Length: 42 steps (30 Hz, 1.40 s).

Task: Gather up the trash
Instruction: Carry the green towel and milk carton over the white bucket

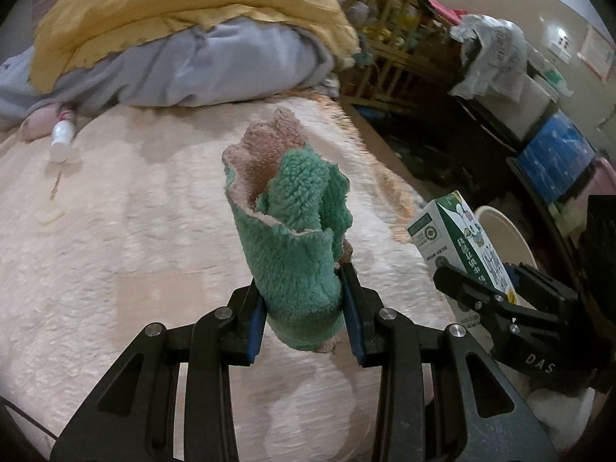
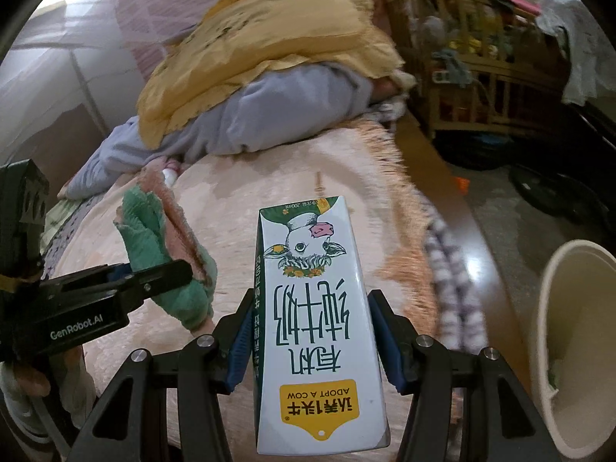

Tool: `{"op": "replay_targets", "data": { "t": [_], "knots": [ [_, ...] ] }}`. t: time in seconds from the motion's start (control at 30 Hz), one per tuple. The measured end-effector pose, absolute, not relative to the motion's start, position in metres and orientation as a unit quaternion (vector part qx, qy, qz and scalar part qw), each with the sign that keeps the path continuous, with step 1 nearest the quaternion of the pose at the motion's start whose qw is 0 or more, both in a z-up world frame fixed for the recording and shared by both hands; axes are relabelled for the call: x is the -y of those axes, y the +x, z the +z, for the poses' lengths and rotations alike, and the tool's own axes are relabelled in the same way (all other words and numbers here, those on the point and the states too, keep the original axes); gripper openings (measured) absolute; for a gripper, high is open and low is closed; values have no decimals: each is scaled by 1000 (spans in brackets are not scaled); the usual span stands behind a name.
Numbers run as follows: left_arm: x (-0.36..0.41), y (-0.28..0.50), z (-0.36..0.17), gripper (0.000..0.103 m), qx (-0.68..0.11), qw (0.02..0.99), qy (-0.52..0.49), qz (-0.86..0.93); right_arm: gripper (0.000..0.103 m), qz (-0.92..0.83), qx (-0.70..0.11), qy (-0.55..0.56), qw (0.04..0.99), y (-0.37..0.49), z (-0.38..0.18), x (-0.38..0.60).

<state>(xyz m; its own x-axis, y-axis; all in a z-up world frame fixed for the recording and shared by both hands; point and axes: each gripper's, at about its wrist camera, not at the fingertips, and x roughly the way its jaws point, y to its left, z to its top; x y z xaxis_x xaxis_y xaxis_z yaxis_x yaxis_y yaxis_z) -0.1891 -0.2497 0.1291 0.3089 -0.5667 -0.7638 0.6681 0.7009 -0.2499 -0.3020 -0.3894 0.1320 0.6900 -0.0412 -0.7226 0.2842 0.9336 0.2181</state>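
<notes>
Two things are held up above the bed at once. The milk carton point(image 2: 315, 319), white and green with a cow's face printed on it, sits upside down between the blue pads of the right tongs point(image 2: 313, 340), which are clenched on its sides. The green and pink fuzzy cloth point(image 1: 292, 238) stands bunched upright in the left tongs point(image 1: 304, 317), whose pads squeeze its lower end. From the right wrist view the left tongs and their cloth hang just to the left of the carton, with part of a hand point(image 2: 27, 381) showing under them at the frame's edge. Just right of the right tongs stands a cream bin point(image 2: 577, 338), its open mouth turned toward the camera. Under both tongs spreads the peach blanket on the bed point(image 1: 154, 231). Ahead of the left tongs, well apart, a small white bottle point(image 1: 61, 140) lies on the blanket, and beyond it a yellow cover point(image 1: 184, 11) is heaped over grey bedding point(image 1: 215, 69). Farther right is a wooden crib point(image 2: 477, 65).
</notes>
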Motion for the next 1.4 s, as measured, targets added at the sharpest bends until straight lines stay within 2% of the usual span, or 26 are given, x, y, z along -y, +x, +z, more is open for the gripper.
{"op": "replay_targets", "data": {
  "t": [0.97, 1.4],
  "knots": [
    [420, -273, 140, 33, -430, 728, 120, -520, 54, -254, -353, 242, 868, -430, 130, 528],
    [467, -300, 135, 33, -437, 688, 120, -567, 54, -299, -345, 272, 847, -471, 116, 564]
  ]
}}
